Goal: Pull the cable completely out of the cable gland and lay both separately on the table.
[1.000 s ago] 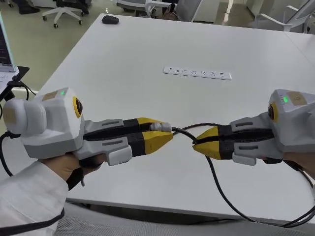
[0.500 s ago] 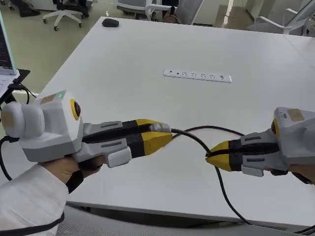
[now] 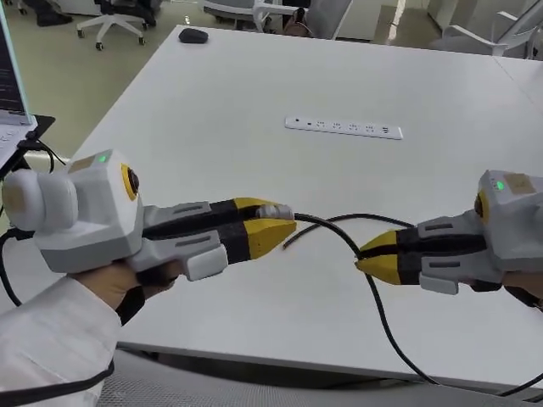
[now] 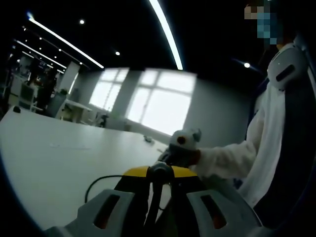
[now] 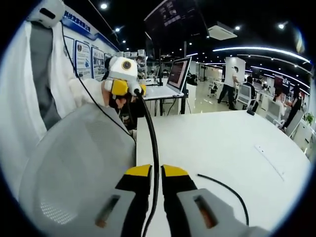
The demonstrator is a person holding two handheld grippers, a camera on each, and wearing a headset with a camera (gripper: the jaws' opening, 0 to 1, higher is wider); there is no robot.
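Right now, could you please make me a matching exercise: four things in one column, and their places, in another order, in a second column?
Things:
1. cable gland
2. cable
3. power strip
4. computer mouse

Places:
A. near the far corner of the table
B. clamped in the right tool
C. flat on the middle of the table
D. held in the left tool

Pairs: 1-D, 2-B, 3-C, 4-A

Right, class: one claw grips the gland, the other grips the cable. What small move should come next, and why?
Probably draw the right claw straight away from the left claw. The left claw pinches the cable gland, and the cable runs from it into the shut right claw with some slack, so it seems not yet pulled out.
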